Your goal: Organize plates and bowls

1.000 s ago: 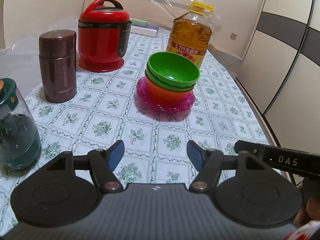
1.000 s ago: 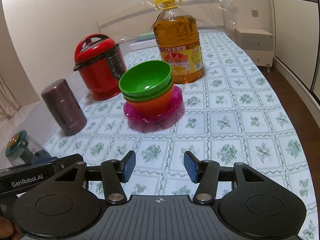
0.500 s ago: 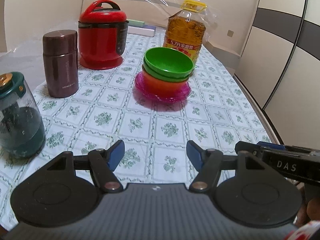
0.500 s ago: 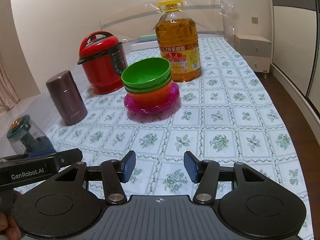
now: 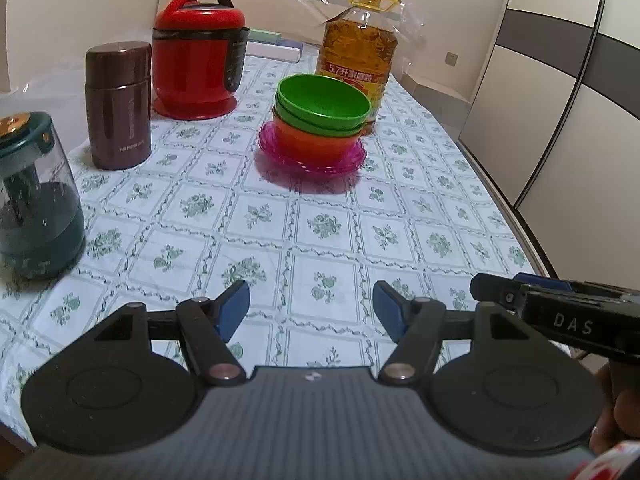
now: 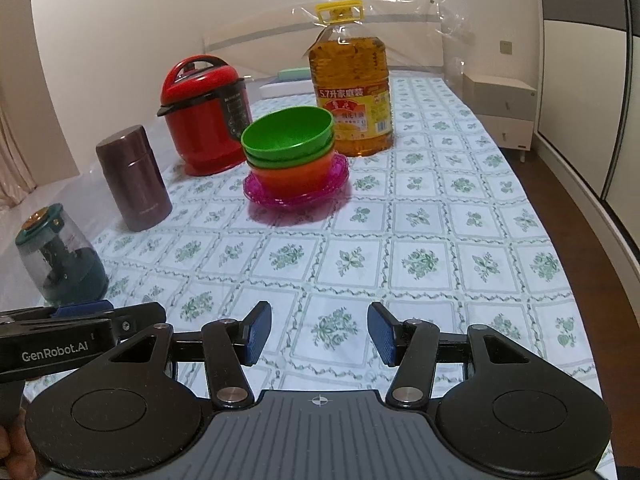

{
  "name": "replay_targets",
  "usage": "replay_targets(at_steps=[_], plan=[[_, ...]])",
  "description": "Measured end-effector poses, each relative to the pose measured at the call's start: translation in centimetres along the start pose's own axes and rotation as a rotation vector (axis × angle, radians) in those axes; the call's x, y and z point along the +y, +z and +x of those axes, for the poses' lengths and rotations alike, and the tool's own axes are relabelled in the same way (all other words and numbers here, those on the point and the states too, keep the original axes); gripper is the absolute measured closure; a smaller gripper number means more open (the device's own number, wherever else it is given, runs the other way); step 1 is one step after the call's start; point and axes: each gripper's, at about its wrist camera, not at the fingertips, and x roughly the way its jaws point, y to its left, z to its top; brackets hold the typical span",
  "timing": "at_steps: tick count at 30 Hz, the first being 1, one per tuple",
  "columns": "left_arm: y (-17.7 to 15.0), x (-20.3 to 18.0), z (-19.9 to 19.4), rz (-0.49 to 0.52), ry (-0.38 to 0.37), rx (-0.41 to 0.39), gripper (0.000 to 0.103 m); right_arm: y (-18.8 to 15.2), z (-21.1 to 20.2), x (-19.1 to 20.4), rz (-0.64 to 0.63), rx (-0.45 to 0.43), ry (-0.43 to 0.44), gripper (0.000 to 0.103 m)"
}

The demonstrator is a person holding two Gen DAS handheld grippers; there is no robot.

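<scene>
Stack of round plastic bowls, two green bowls (image 5: pixel 324 102) nested in an orange bowl (image 5: pixel 312 144), sits on translucent magenta plastic plates (image 5: pixel 312 160), mid-table on the white tablecloth with green floral squares (image 5: pixel 320 232). Large clear bottle of amber cooking oil with yellow cap and handle (image 5: pixel 358 48) stands just behind the stack, right side, close to touching. Red electric pressure cooker with black band (image 5: pixel 198 52) behind-left of the stack. Dark maroon cylindrical metal flask (image 5: pixel 118 104) left, nearer than the cooker. Clear jar with dark green lid and dark contents (image 5: pixel 32 200) at the near left edge. White bedside cabinet (image 6: pixel 500 112) beyond the table's far right.

Open cloth lies between both tools and the stack, nothing in the path.

Left gripper (image 5: pixel 311 312): blue pads wide apart, nothing between. Right gripper (image 6: pixel 319 334): pads apart, somewhat narrower, also empty.

Versus a second ago: both views have pulled back from the stack, so bowls look smaller and further off; more near cloth visible, the jar fully in frame. Jaw gaps unchanged.
</scene>
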Motion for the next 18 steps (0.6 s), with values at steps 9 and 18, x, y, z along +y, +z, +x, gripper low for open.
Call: replay_targets(at_steps=[9, 18], plan=[[-1.5, -0.5, -0.9, 0.007, 0.005, -0.01, 0.038, -1.3, -1.5, 0.7, -0.01, 0.002, 0.016, 0.049], [-2.1, -0.4, -1.4, -0.008, 0.012, -0.006, 0.037, -2.4, -2.7, 1.1, -0.023, -0.002, 0.019, 0.049]])
